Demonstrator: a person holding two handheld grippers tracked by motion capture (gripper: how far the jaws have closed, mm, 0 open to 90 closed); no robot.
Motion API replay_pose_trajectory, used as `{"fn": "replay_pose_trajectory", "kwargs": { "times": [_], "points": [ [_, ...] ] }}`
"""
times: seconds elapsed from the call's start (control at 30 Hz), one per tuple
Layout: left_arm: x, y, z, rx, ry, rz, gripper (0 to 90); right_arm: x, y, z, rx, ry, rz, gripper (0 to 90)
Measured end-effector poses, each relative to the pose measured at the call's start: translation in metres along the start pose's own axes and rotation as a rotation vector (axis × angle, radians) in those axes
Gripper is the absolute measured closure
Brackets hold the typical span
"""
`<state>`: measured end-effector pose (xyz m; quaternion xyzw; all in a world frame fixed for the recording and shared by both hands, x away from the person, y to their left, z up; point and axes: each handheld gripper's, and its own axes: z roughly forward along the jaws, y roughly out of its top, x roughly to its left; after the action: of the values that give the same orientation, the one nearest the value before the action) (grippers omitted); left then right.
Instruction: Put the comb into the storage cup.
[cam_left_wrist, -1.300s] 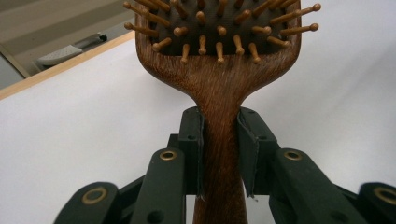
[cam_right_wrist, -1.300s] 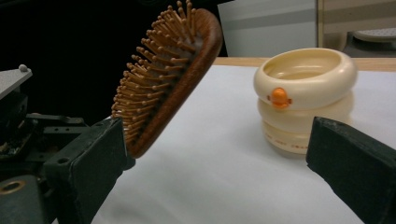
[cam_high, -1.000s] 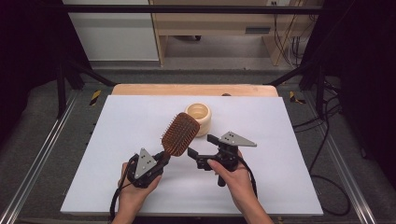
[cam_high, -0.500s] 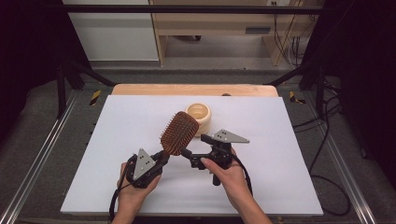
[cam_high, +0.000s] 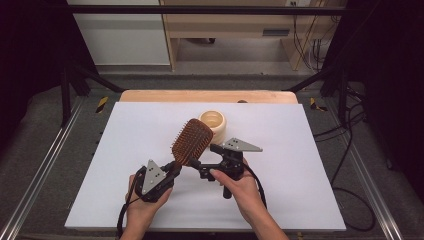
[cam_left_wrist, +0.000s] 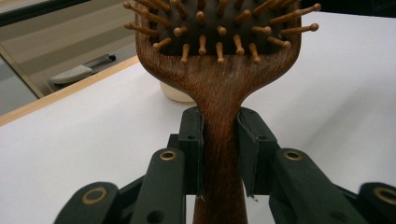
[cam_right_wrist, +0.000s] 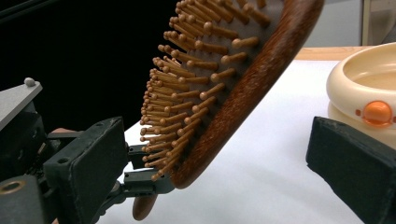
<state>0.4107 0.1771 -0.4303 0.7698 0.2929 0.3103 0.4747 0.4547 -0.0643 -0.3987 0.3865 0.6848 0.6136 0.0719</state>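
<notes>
Hairbrush held up over the worktop

Hairbrush (cam_high: 192, 142), wooden with wooden pins, stands raised above the white worktop (cam_high: 125, 150) near its middle, head tilted up and away from the person. The left claw (cam_high: 173, 170) grips it by the handle: in the left gripper view the two black pads (cam_left_wrist: 192, 140) press on either side of the narrow neck just under the head of the brush (cam_left_wrist: 219, 88), with the pins pointing toward the camera.

The right claw (cam_high: 197, 165) sits just to the right of the brush, near where the handle meets the head. Its jaws stand wide apart. In the right gripper view the lower edge of the brush head (cam_right_wrist: 224, 93) lies between them, touching neither pad; one pad (cam_right_wrist: 88, 163) sits on the pin side and the other on the wooden back.

A small cream round dish (cam_high: 212, 121) rests on the worktop just behind the brush head. In the right gripper view the dish (cam_right_wrist: 364, 88) shows an orange button on its side, standing just beyond the far jaw.
</notes>
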Motion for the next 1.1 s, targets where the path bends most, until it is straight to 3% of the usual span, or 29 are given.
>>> {"fn": "replay_pose_trajectory", "kwargs": {
  "times": [0.6, 1.1],
  "points": [
    [-0.002, 0.002, -0.003, -0.018, -0.001, -0.004, 72.5, 0.006, 0.009, 0.009, -0.016, 0.028, 0.008, 6.9],
    [-0.003, 0.002, -0.004, -0.031, -0.002, -0.002, 72.5, 0.006, 0.010, 0.014, -0.037, 0.062, 0.044, 12.3]
  ]
}}
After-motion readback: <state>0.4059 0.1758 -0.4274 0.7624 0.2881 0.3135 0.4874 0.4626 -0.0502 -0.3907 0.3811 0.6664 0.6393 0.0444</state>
